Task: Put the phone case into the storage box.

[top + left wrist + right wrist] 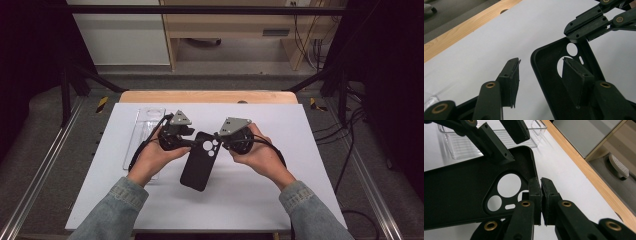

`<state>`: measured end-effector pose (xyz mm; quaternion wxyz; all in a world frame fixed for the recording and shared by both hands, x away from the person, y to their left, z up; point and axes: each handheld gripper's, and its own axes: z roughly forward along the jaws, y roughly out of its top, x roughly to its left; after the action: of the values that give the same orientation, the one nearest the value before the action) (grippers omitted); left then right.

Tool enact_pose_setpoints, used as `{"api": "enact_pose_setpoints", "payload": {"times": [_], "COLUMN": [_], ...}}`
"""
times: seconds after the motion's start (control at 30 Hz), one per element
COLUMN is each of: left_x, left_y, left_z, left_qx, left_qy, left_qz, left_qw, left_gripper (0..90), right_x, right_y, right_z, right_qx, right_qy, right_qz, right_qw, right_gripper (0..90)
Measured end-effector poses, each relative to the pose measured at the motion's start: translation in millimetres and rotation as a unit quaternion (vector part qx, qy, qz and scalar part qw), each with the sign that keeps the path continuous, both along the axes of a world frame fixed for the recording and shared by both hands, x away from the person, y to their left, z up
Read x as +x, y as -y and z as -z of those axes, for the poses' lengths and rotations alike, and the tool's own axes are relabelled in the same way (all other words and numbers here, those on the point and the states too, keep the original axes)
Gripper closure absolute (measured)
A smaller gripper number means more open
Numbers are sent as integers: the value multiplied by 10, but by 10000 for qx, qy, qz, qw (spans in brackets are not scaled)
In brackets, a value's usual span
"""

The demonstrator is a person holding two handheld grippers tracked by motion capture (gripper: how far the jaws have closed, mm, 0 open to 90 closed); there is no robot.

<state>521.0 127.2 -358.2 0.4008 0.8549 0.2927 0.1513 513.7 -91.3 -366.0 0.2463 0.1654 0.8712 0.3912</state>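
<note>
Black phone case [198, 161] above the white sheet [280, 175], its lower end cut off in both gripper views. Right gripper [541, 187] pinches its top edge; left gripper [544, 75] spread astride a side wall. Clear tray [142, 131] left, wooden table edge [207, 96] behind.

Black phone case [198, 161], inside up (camera cutouts at far end); mid-mat, top edge raised

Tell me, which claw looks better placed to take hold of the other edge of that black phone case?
Probably the left claw: its jaws stand open astride the phone case wall. The right claw is already shut on the opposite edge.
</note>
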Motion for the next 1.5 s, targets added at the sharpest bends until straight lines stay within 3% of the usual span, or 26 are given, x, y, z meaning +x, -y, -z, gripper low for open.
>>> {"api": "enact_pose_setpoints", "payload": {"times": [0.4,0.77,1.07,1.5], "left_x": [11,18,10,4], "left_y": [-54,-43,-43,-37], "left_z": [41,52,42,52], "left_qx": [-32,-14,7,-18], "left_qy": [-90,-182,-119,-187], "left_qz": [-26,59,31,-56], "left_qw": [10000,9998,9999,9998], "left_gripper": [489,561,617,674], "right_x": [-9,-28,-35,-35], "right_y": [-4,-10,-23,-24], "right_z": [1,4,10,10], "right_qx": [-40,-99,-129,-148], "right_qy": [33,60,61,75], "right_qz": [-50,-102,-119,-111], "right_qw": [10000,9999,9998,9998], "right_gripper": [878,878,878,878]}}
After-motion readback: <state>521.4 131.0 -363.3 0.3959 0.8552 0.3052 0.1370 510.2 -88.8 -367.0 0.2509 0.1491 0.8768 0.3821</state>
